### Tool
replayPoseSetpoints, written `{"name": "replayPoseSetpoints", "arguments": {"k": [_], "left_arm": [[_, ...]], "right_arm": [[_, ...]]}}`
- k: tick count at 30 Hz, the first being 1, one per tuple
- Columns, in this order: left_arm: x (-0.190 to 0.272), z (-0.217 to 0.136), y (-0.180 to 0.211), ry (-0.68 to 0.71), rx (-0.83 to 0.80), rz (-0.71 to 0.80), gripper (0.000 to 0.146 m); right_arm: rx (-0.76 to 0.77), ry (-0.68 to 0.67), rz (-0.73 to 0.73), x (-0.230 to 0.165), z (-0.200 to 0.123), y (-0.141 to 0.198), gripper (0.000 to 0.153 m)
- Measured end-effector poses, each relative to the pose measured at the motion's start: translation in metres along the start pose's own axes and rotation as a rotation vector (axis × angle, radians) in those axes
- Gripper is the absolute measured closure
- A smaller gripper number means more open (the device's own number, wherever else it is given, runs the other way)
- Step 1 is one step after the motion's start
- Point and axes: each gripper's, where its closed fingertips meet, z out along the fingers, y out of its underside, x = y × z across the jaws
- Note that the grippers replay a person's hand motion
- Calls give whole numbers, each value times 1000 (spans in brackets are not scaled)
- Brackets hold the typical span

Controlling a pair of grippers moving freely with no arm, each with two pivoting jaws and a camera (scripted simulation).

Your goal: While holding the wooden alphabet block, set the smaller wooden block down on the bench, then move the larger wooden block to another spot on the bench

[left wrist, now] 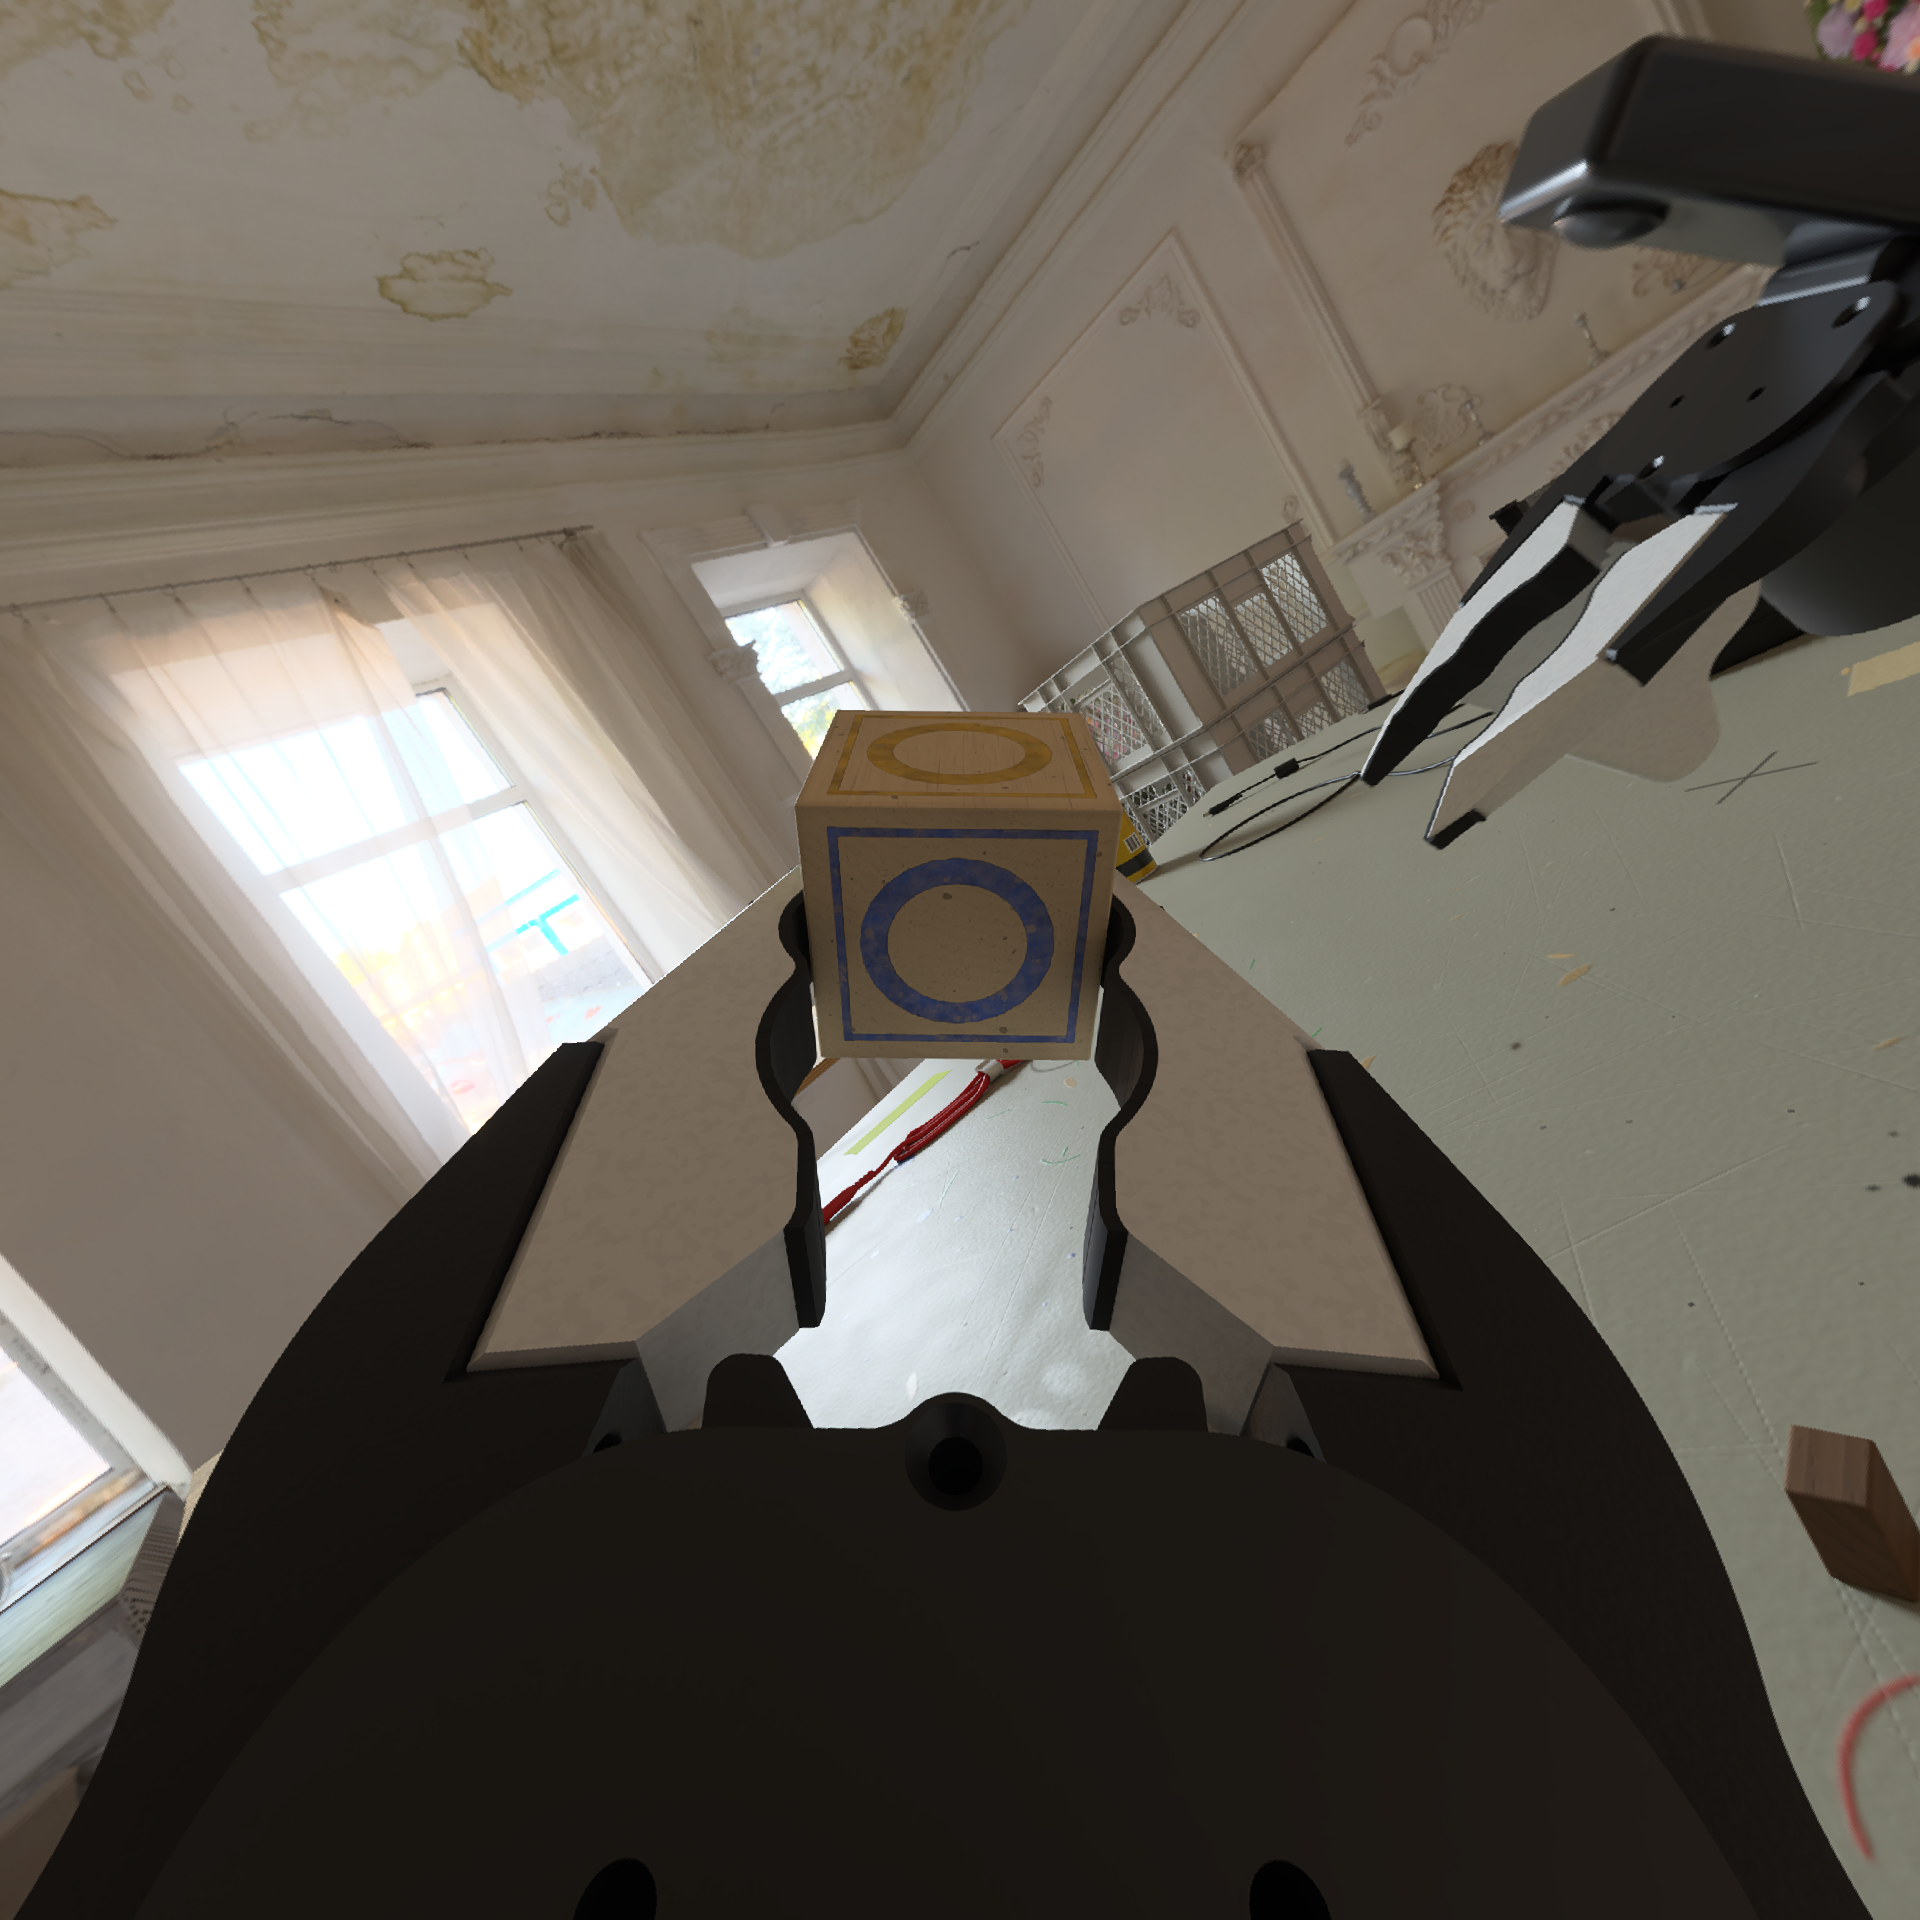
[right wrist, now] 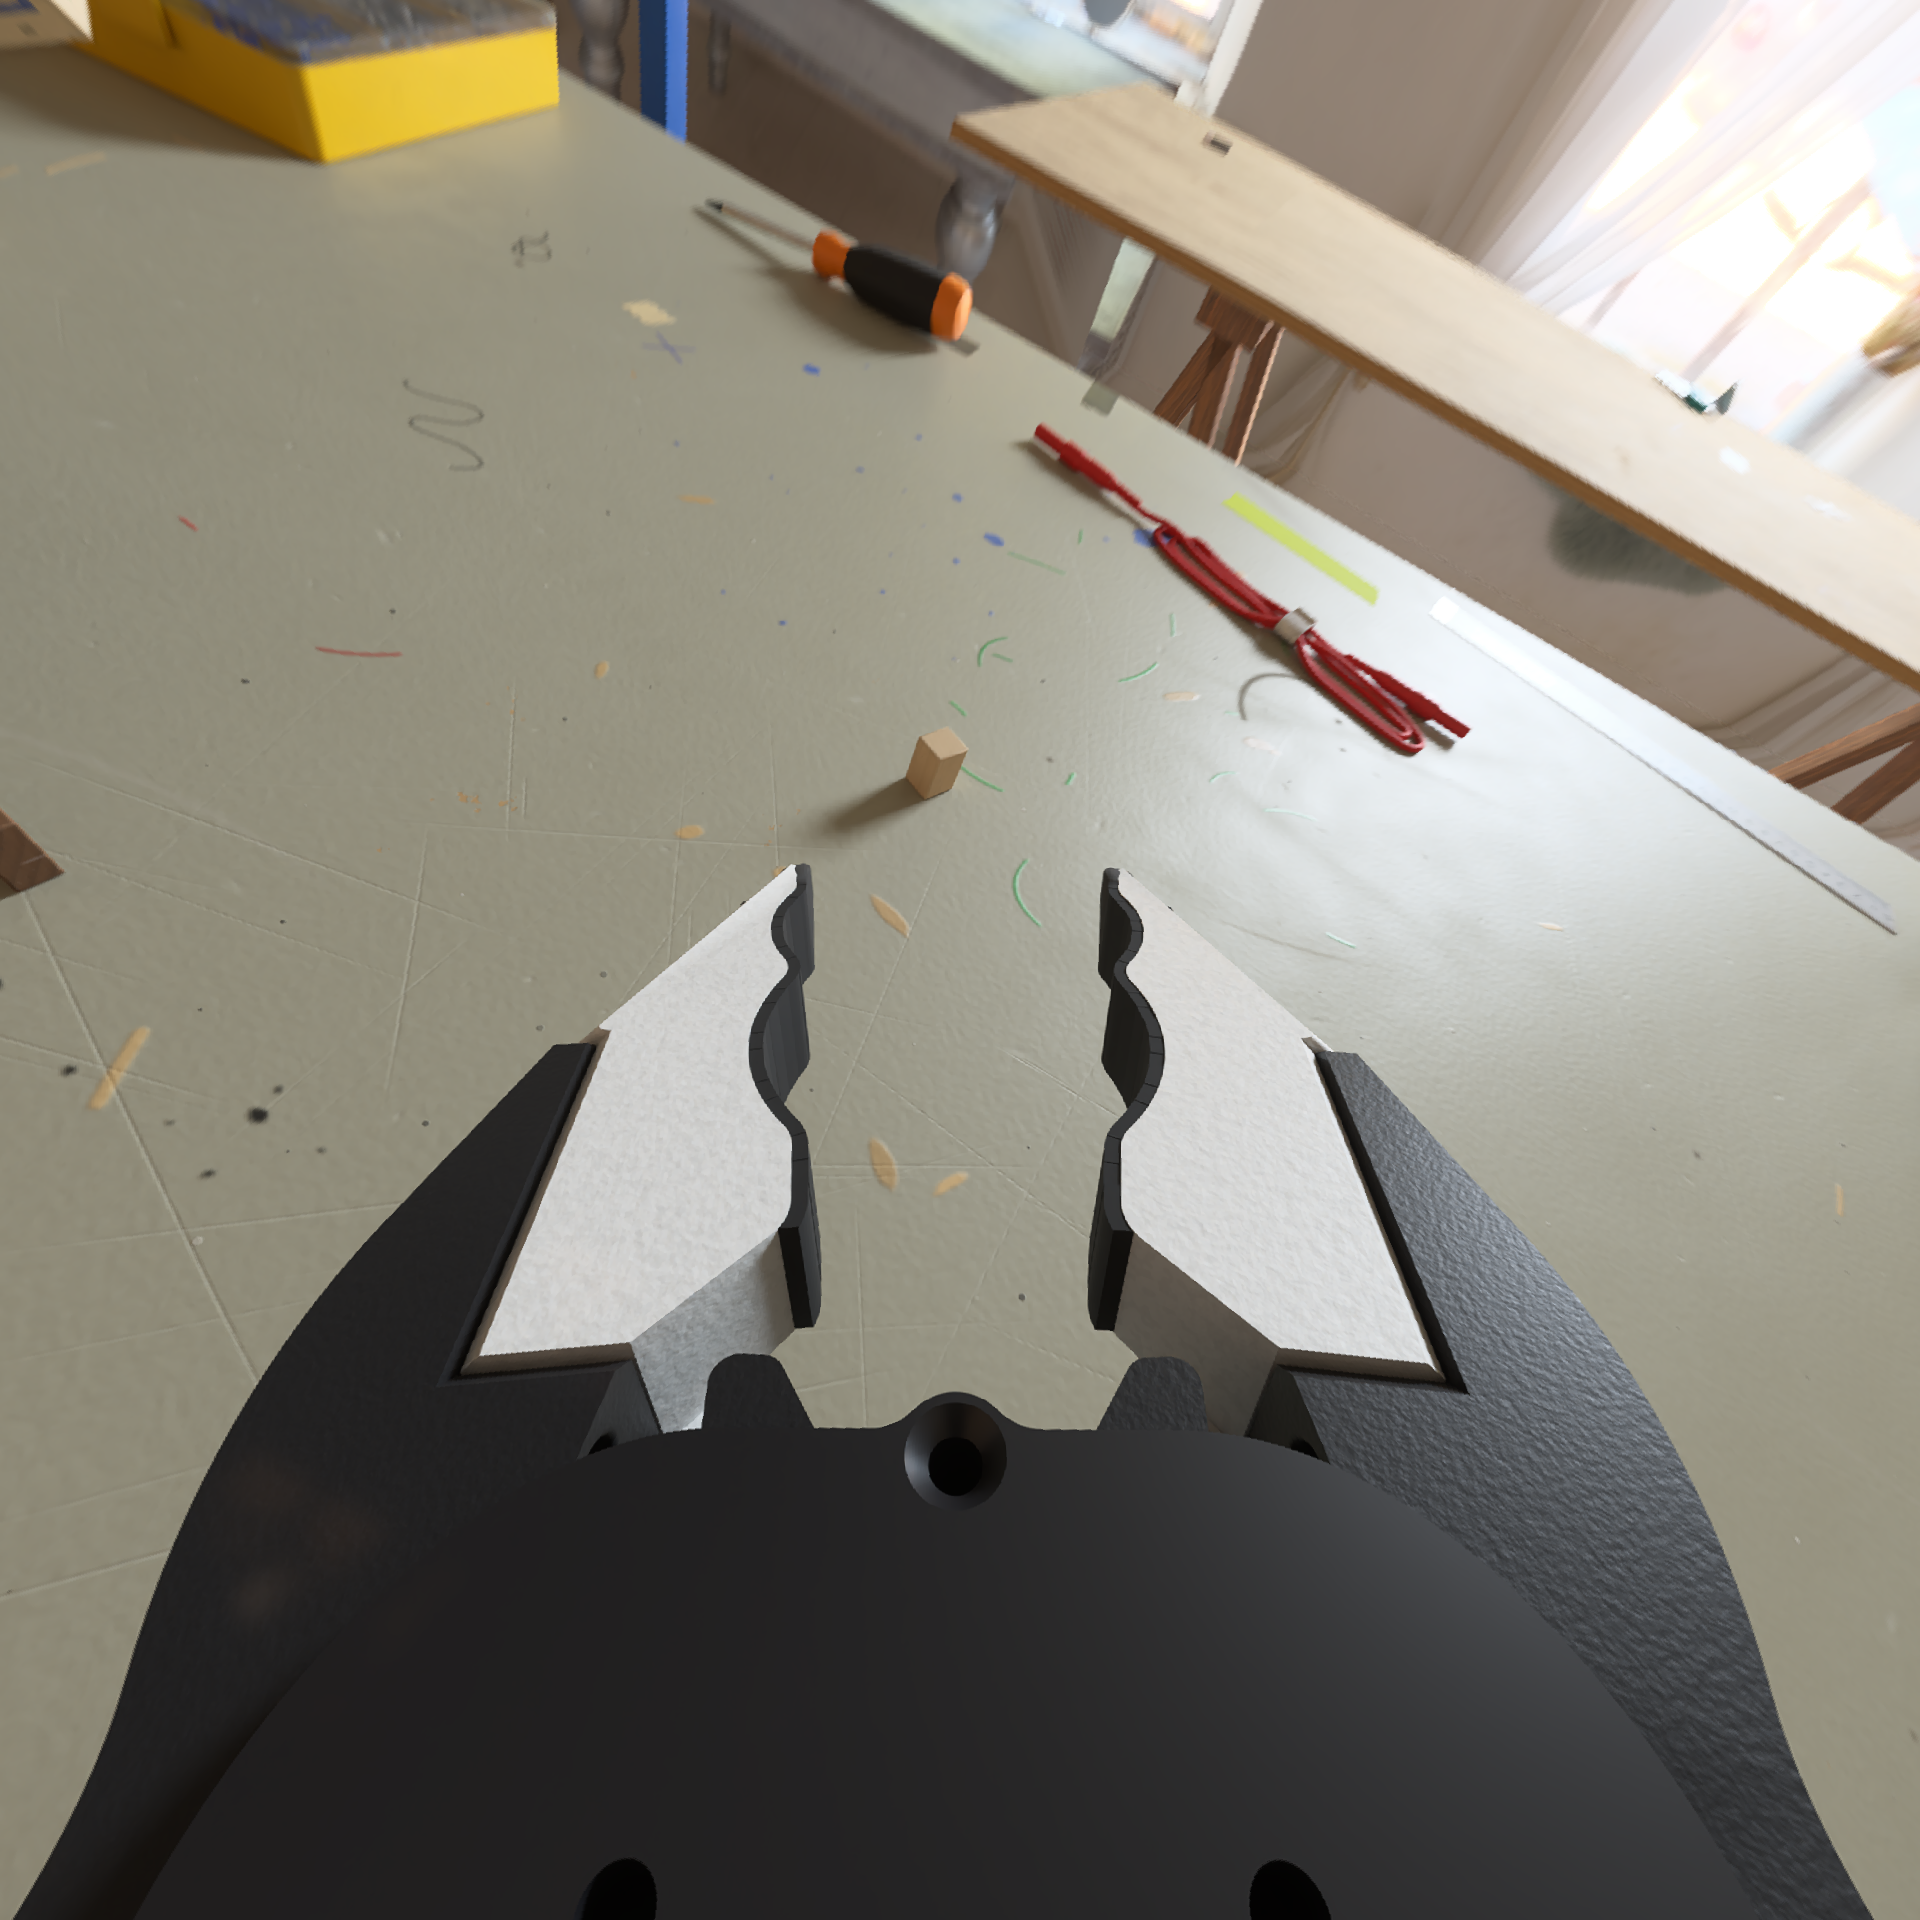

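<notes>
My left gripper (left wrist: 954, 935) is shut on the wooden alphabet block (left wrist: 951, 914), a pale cube with a blue ring on the near face and a yellow ring on top, held above the bench. My right gripper (right wrist: 956, 883) is open and empty above the bench; it also shows in the left wrist view (left wrist: 1423, 800), far right. A small pale wooden block (right wrist: 935, 762) rests on the grey-green bench (right wrist: 416, 831), just ahead of the right gripper's fingertips. A larger dark brown wooden block (left wrist: 1855, 1522) lies on the bench at the lower right; its corner shows in the right wrist view (right wrist: 26, 857) at the left edge.
An orange-and-black screwdriver (right wrist: 894, 281) and a yellow box (right wrist: 343, 83) lie at the far side. A red cable bundle (right wrist: 1278, 613), yellow tape strip (right wrist: 1299, 545) and metal ruler (right wrist: 1662, 769) lie near the right edge. A grey crate (left wrist: 1216, 675) and black cable (left wrist: 1288, 774) sit farther off.
</notes>
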Motion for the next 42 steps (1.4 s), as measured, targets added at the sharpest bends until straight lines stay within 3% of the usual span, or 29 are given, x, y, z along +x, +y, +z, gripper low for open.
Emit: {"name": "replayPoseSetpoints", "arguments": {"k": [9, 17, 20, 25, 30, 42], "left_arm": [[0, 0, 0, 2, 1, 1, 94], [0, 0, -3, 0, 8, 0, 94], [1, 0, -4, 3, 11, 4, 94], [2, 0, -6, 7, 15, 9, 94], [2, -1, -6, 7, 17, 13, 94], [3, 0, -7, 10, 17, 13, 94]], "right_arm": [[-282, -190, 5, 7, 73, 0, 118], [-422, -289, 234, 2, 124, 13, 131], [-404, -330, 120, -7, 126, 10, 129], [-481, -371, -257, -10, 125, 22, 126], [-519, -445, -445, -12, 131, 26, 120], [-651, -542, -469, -7, 137, 30, 138]]}}
